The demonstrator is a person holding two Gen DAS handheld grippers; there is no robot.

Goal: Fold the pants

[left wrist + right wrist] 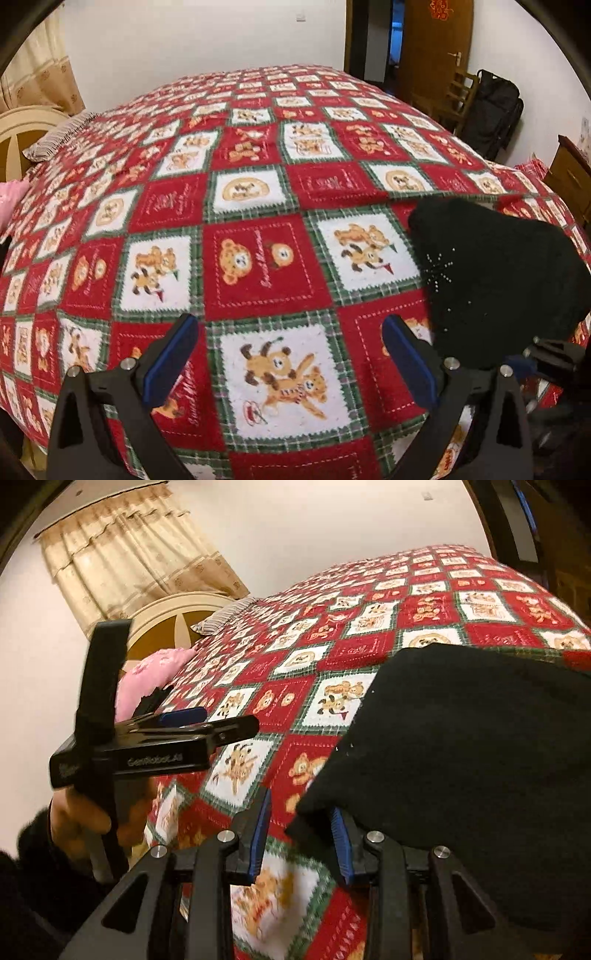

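Bedroom clutter around the bed.
Red/white/green teddy-bear patchwork blanket (258, 206) covers the bed; striped pillow (55, 140) and pink cushion (147, 683) near the cream headboard (166, 624). Beige curtain (129, 561) behind it. Wooden door (436, 48), wooden chair (458, 99), black suitcase (491, 110) at far side.

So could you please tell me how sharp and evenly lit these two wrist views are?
Left wrist view: fairly sharp, strong fisheye bulge in the bedspread, and the black pants show almost no fold detail. Right wrist view: motion blur smears the teddy squares near the right gripper and softens the left gripper; warm indoor light, dark lens corners.
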